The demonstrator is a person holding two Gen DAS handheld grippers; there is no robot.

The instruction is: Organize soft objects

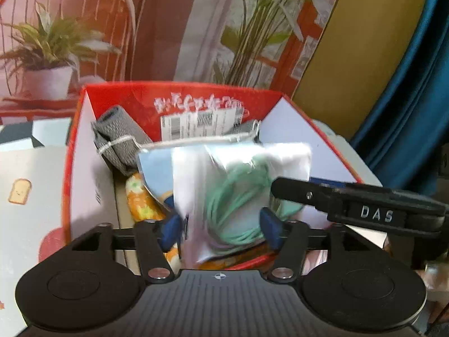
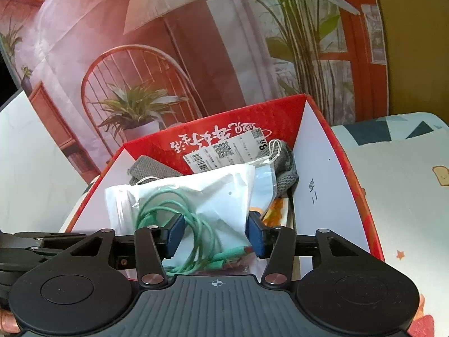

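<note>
I judge the sorting well along: the red box (image 2: pixel 317 151) already holds grey knitwear (image 2: pixel 283 165), a tagged item and an orange patterned cloth (image 1: pixel 140 196). Both tools grasp 1 plastic bag with a green cable (image 2: pixel 179 213) above the box; lowering and letting go remain. My right gripper (image 2: pixel 214 234) pinches it, and so does my left gripper (image 1: pixel 220 224). Only the left view shows the other tool's arm (image 1: pixel 364 205); only the right view shows the tag's codes clearly

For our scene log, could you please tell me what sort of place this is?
Probably a staged tabletop, not a real living room: the creased printed backdrop of chair and plants hangs behind a table with a patterned cloth, beside a blue curtain. A red cardboard box holds the items.
</note>
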